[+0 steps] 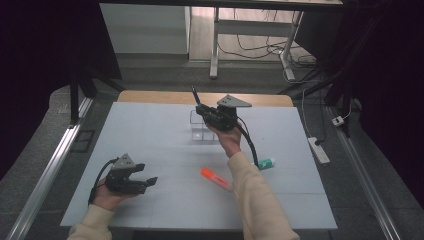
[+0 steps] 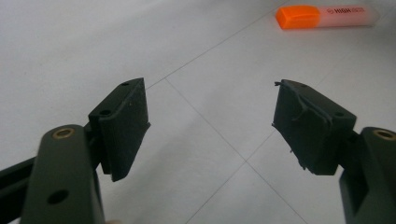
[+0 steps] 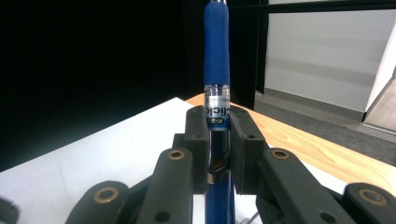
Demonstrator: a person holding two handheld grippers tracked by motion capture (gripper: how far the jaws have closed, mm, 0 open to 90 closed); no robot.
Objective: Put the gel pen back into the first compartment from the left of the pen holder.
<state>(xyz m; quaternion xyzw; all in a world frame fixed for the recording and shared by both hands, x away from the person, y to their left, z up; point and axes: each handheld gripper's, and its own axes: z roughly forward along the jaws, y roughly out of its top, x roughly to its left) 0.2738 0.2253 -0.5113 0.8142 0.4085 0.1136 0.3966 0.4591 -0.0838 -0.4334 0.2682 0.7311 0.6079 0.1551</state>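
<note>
A white counter (image 1: 150, 150) spreads out before you. Near its far middle stands a clear box (image 1: 201, 131) with compartments. Your right tool (image 1: 207, 114) hovers just above that box, clamped on a blue pen (image 3: 216, 56) held upright. Your left tool (image 1: 145, 182) rests low at the near left, its jaws apart and empty. An orange highlighter (image 1: 216, 179) and a green-capped marker (image 1: 265, 163) lie on the counter near your right forearm. Likely you are loading pens into the box: one is in transit, two remain, and whether any are stowed is unclear.
</note>
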